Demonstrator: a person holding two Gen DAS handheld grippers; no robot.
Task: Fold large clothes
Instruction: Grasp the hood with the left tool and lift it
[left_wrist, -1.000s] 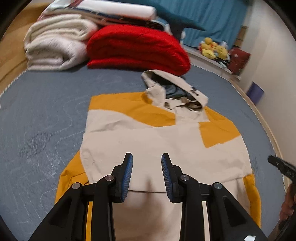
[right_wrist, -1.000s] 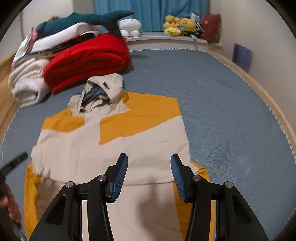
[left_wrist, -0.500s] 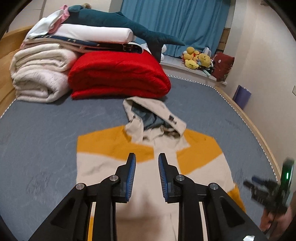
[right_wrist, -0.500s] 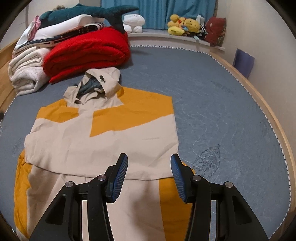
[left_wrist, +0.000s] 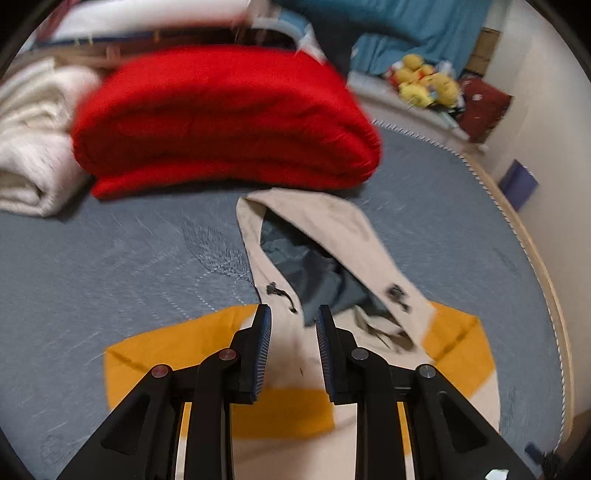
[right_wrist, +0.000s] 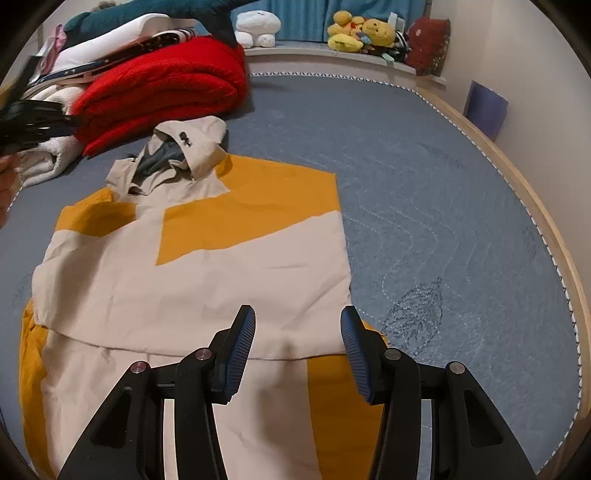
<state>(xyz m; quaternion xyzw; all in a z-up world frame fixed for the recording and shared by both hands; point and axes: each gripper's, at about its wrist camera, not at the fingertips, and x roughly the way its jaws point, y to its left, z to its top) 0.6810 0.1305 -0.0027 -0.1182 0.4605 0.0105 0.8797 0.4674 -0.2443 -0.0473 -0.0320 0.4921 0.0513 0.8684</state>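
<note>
A beige and orange hooded jacket (right_wrist: 221, 280) lies flat on the grey-blue bed, sleeves folded in across the body. Its hood (left_wrist: 332, 236) with grey lining points toward the far bedding pile. My left gripper (left_wrist: 293, 325) is open and empty, just above the jacket's collar below the hood. It also shows at the left edge of the right wrist view (right_wrist: 33, 118). My right gripper (right_wrist: 297, 332) is open and empty, hovering over the jacket's lower right part near the folded edge.
A folded red blanket (left_wrist: 221, 118) and a white blanket (left_wrist: 26, 147) lie just beyond the hood, with more bedding stacked on top. Plush toys (right_wrist: 362, 33) sit on the far ledge. The bed's wooden rim (right_wrist: 535, 206) runs along the right.
My left gripper has moved forward up the jacket from its lower body to the collar, with its jaws a little narrower. My right gripper has stayed almost still over the lower right part.
</note>
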